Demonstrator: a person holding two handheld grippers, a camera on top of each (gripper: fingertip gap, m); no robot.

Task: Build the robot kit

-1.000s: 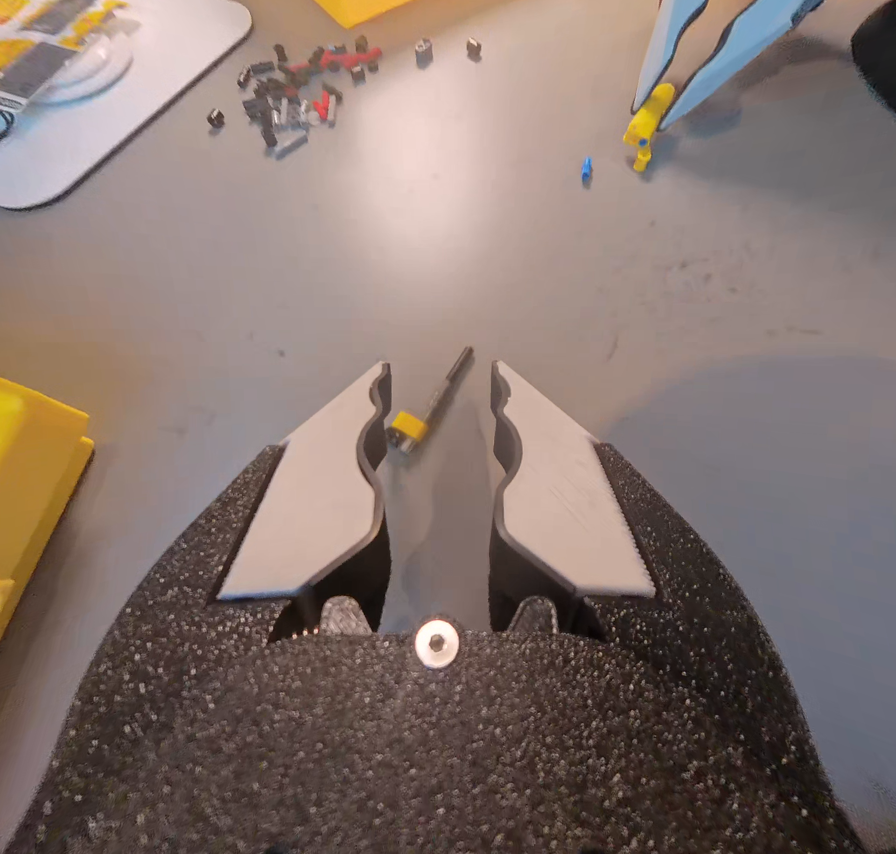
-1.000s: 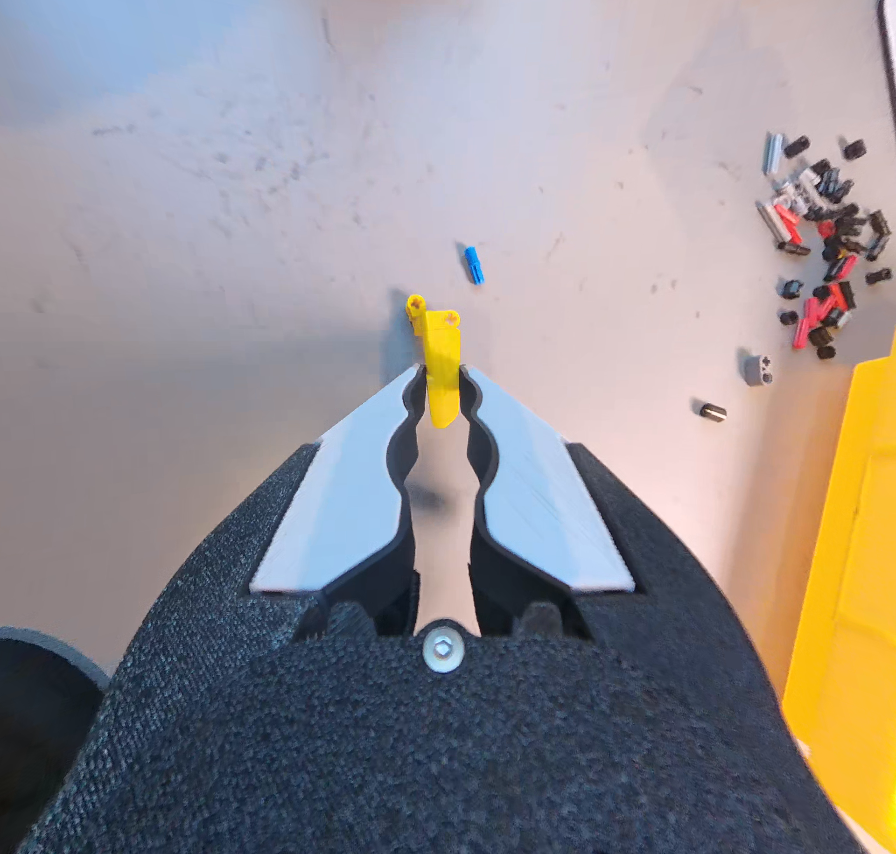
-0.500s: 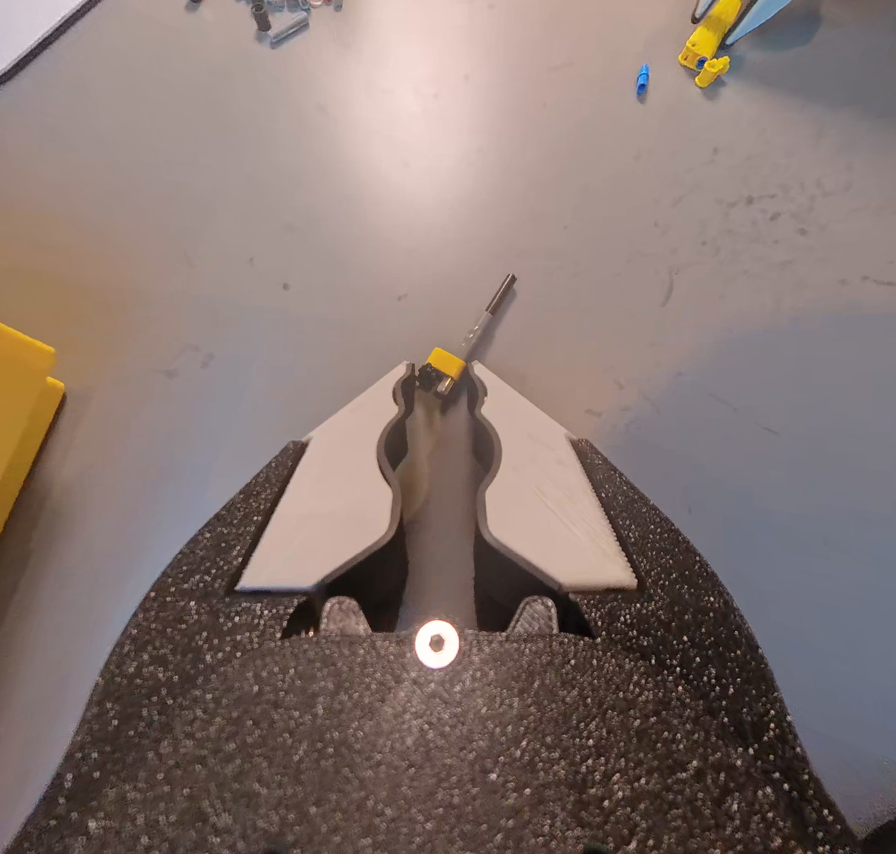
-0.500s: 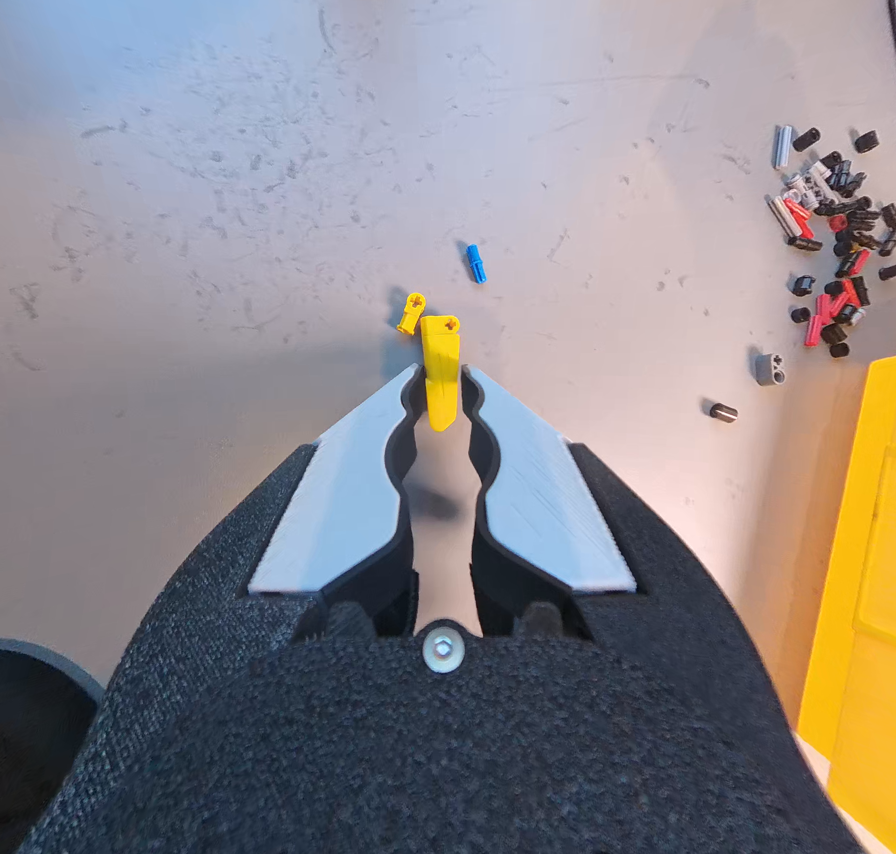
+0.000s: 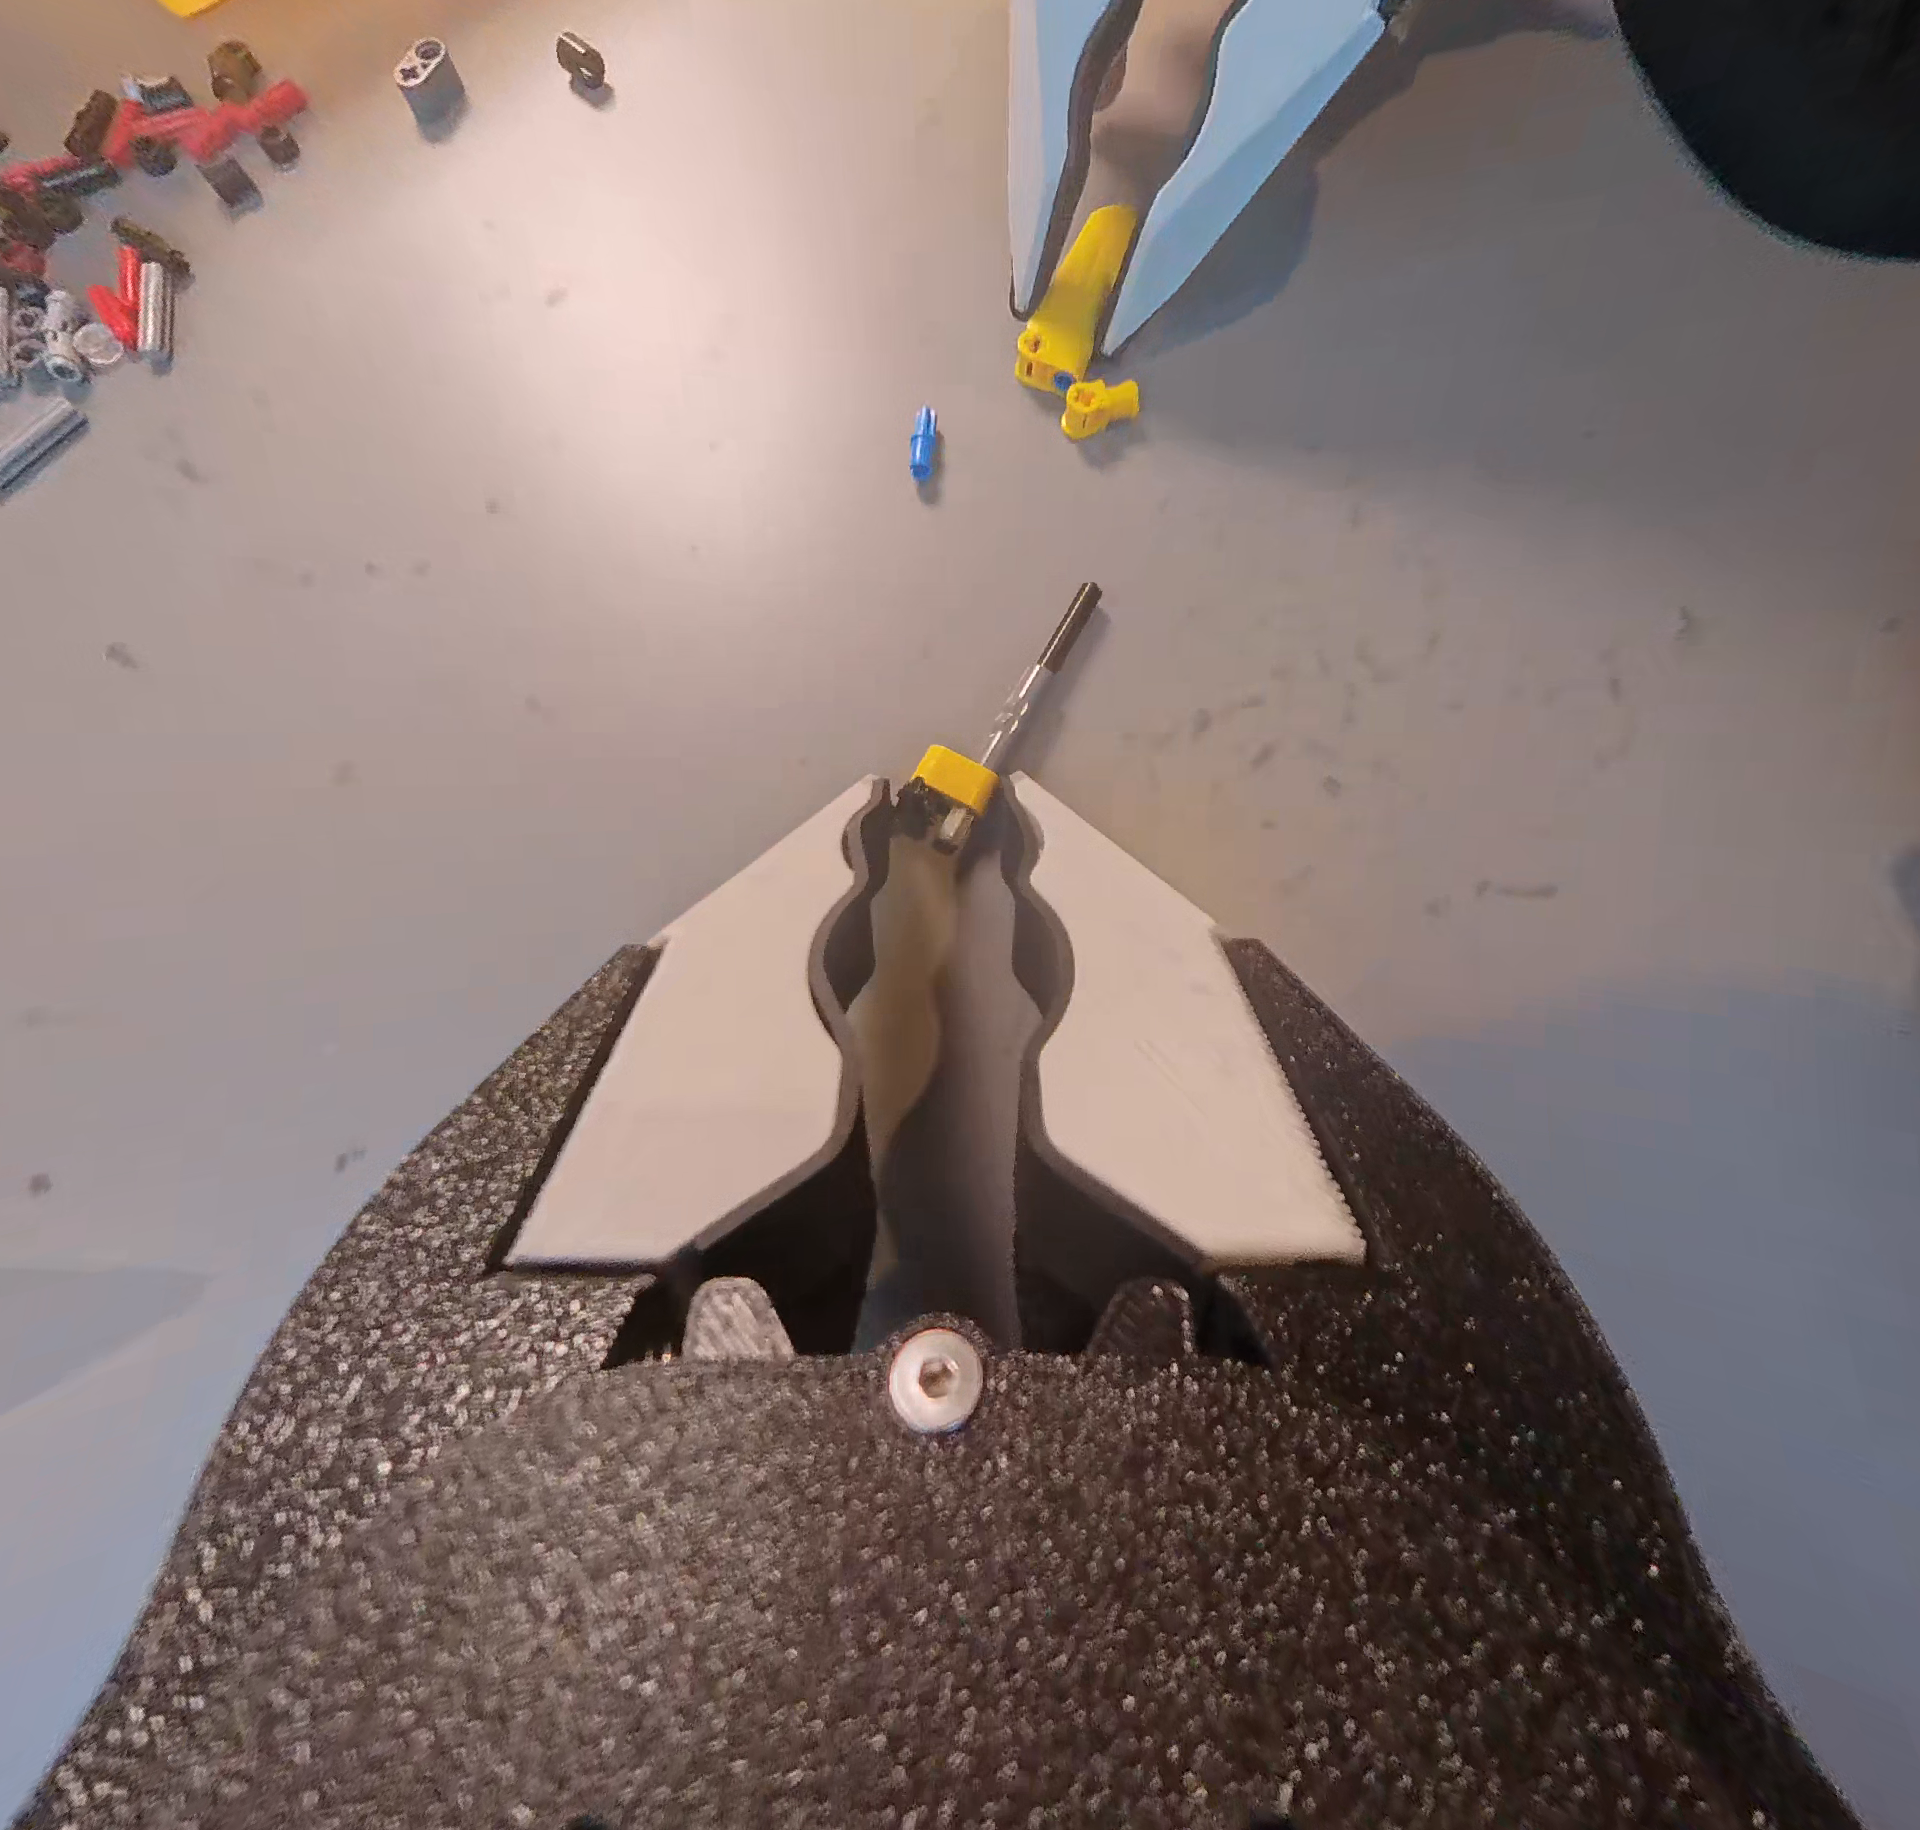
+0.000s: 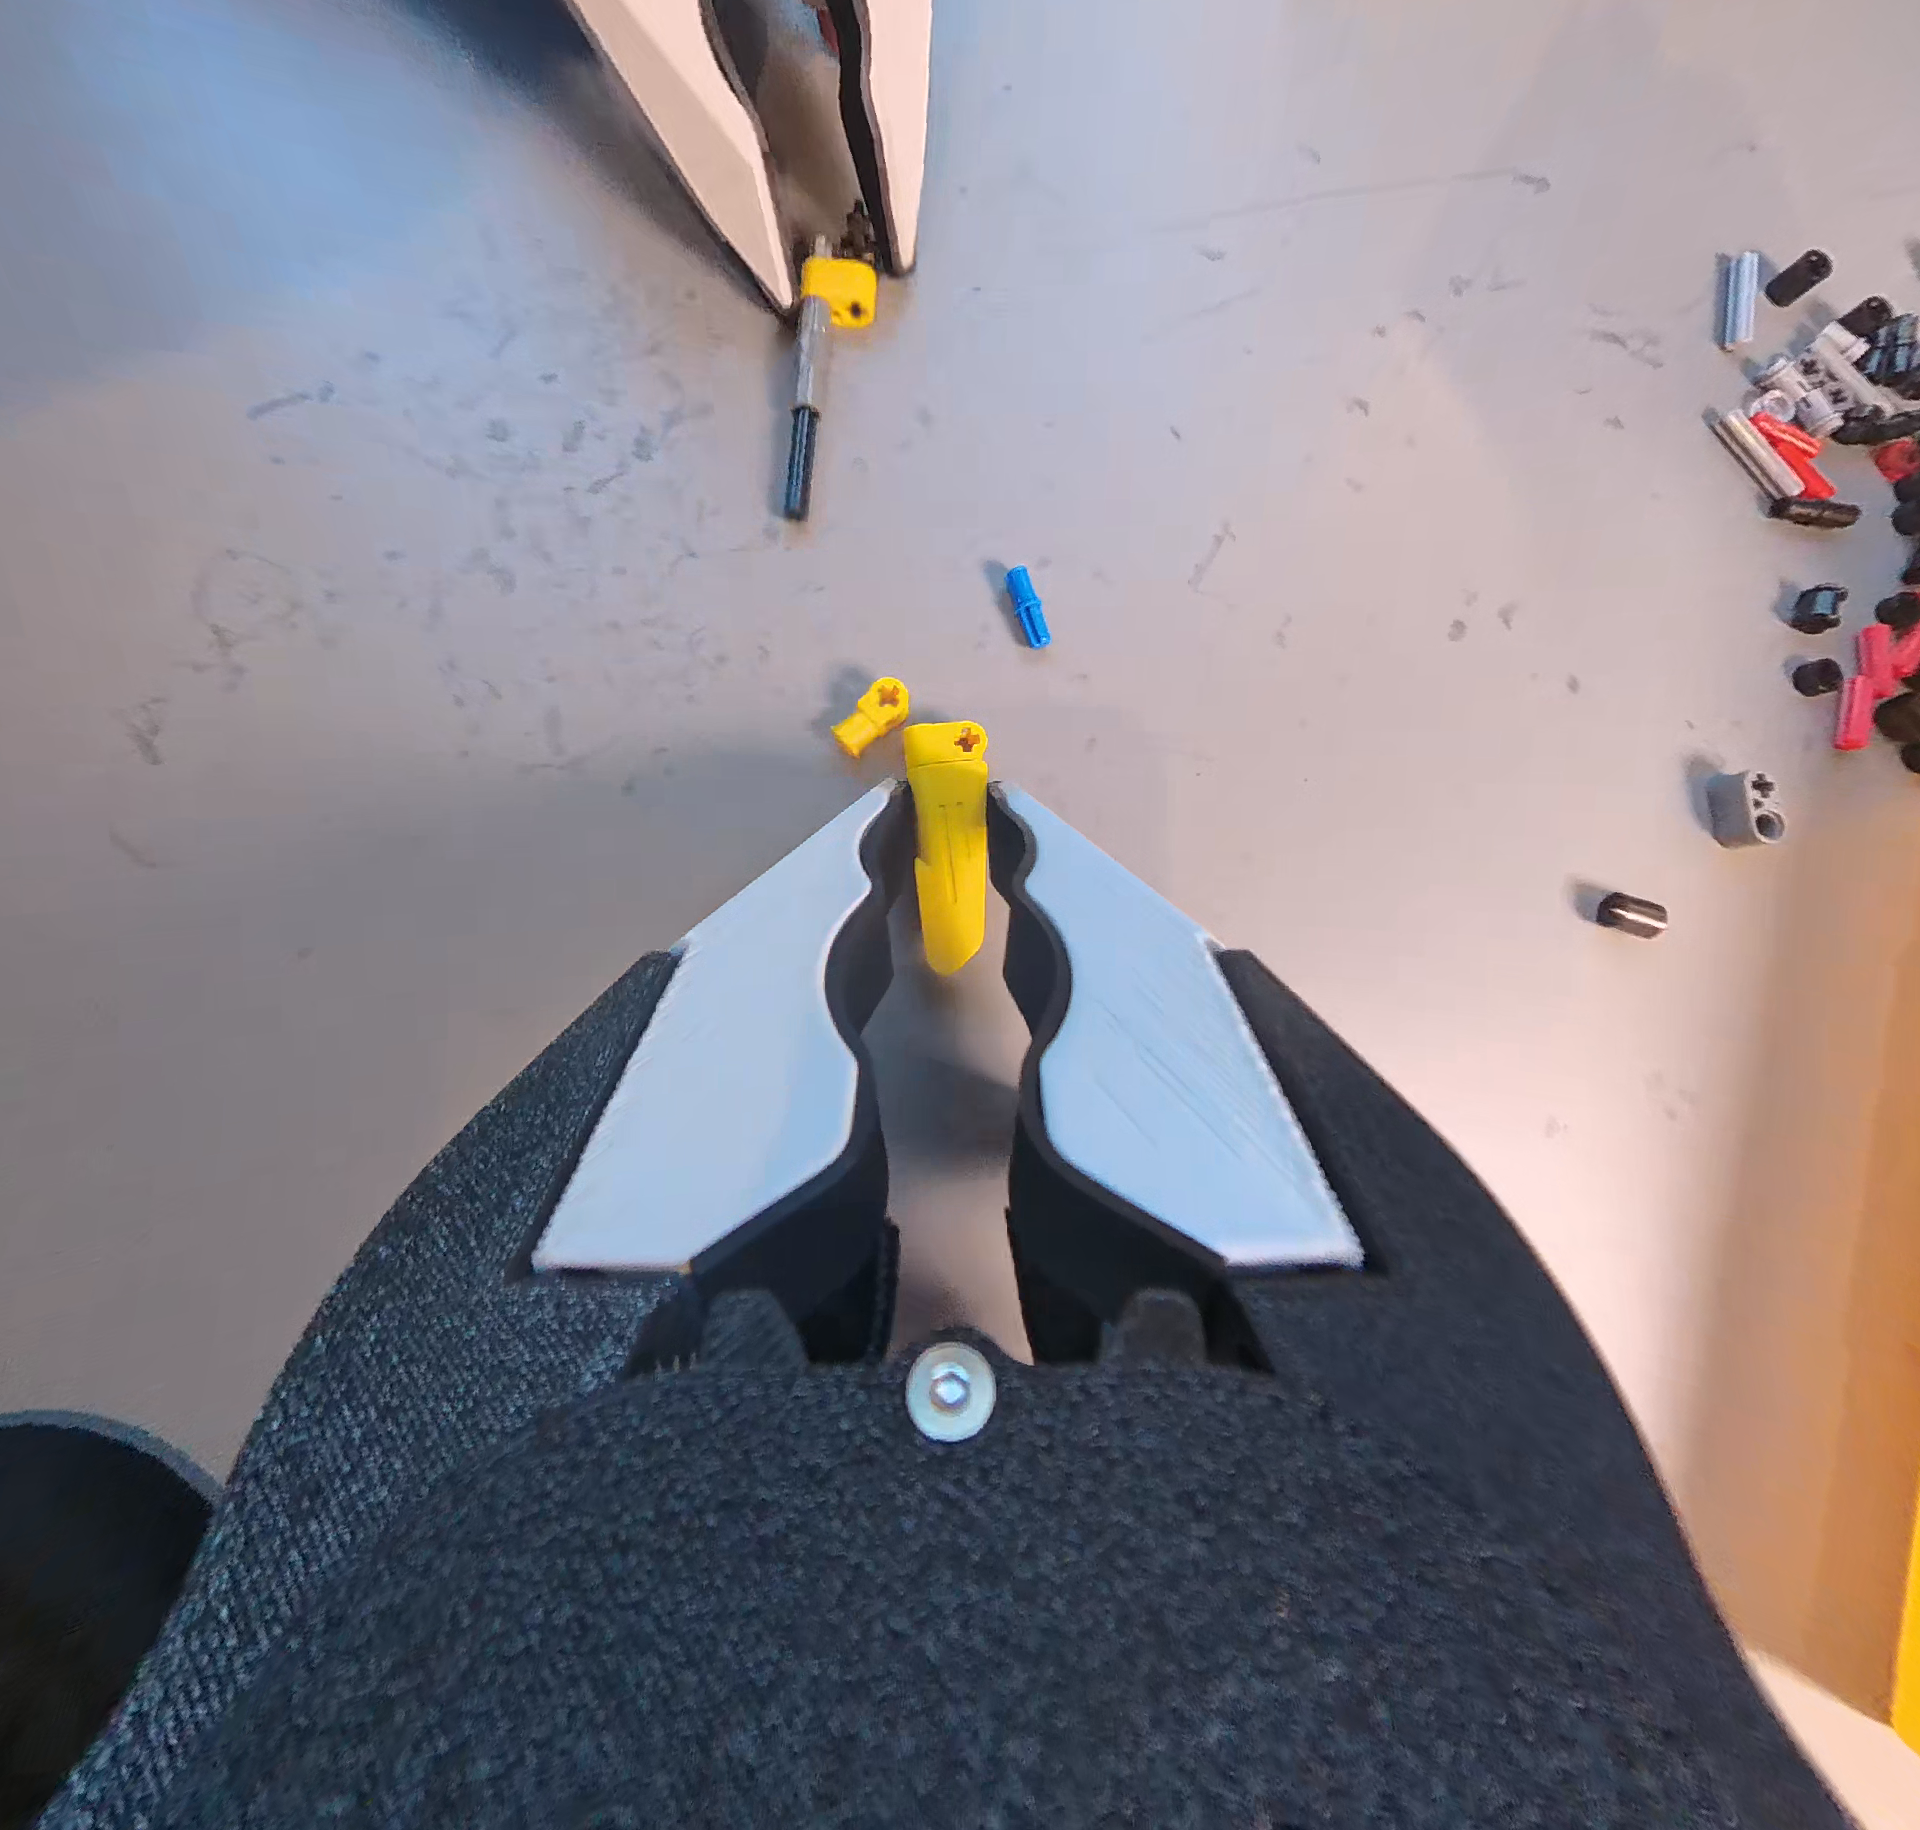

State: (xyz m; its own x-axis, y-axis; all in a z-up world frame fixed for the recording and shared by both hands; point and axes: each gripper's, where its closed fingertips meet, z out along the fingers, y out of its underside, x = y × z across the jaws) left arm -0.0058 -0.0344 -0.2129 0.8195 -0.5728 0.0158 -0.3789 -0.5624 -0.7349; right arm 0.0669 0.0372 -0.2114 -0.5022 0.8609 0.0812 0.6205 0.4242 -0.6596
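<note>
Two grippers, each pinching a small yellow piece over a grey table (image 5: 520,637).

Left gripper (image 5: 948,793) clenched at its tips on a yellow block (image 5: 954,781) with a grey-and-black axle (image 5: 1039,668) jutting far and right. Right gripper (image 6: 943,793) clamped on a long yellow part (image 6: 948,845), tip near the tabletop. Just beside that tip, apart, a small yellow connector (image 6: 871,715); a blue pin (image 6: 1027,604) lying between both grippers. Far to the right in the right wrist view, a scatter of black, red and grey pieces (image 6: 1829,430).
</note>
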